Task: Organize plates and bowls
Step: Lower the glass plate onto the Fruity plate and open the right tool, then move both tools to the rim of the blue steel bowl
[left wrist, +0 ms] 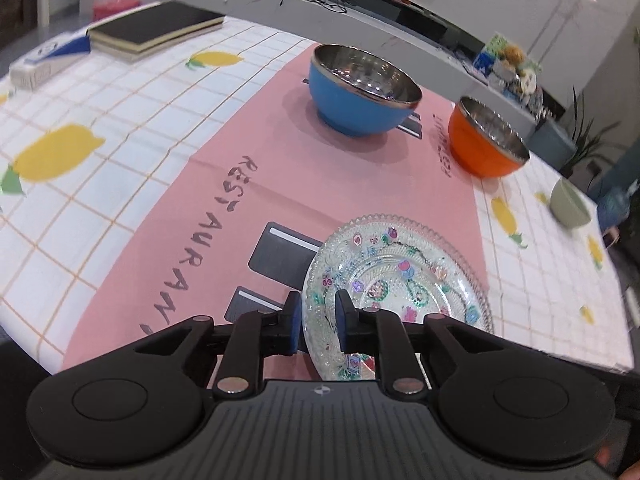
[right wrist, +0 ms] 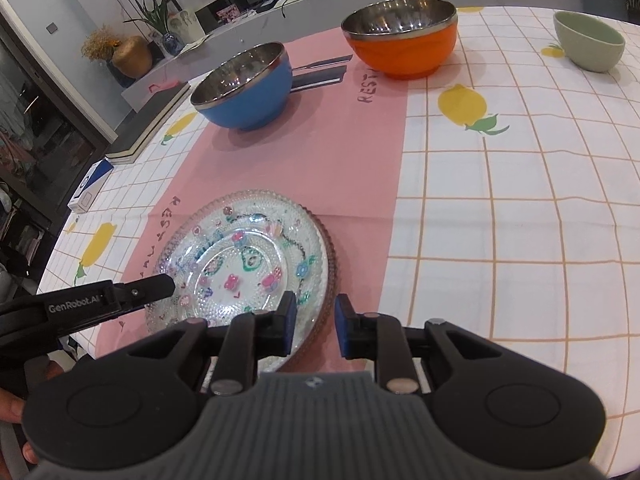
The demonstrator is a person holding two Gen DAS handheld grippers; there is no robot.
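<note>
Glass plates (right wrist: pixel 244 256): we see a small patterned plate resting inside a larger one with a beaded rim, at the near end of the pink mat (right wrist: pixel 320 152).
Handling: we judge the glass stiff, brittle, smooth and fairly heavy; the rim is the only place to pinch, and a hard squeeze or a knock could chip it.
Left gripper (left wrist: pixel 316 320): its blue pads (left wrist: pixel 294 322) straddle the near left rim, one outside, one inside; we cannot tell whether they press the glass yet. It reaches in low and nearly level.
Right gripper (right wrist: pixel 316 326): fingers apart around the near right rim, clamped on nothing, angled down from above.
Blue bowl (right wrist: pixel 244 88): upright at the far end of the mat.
Orange bowl (right wrist: pixel 402 38): upright, far right of the blue one.
Green bowl (right wrist: pixel 590 42): tilted, far right on the checked cloth (right wrist: pixel 520 200).
</note>
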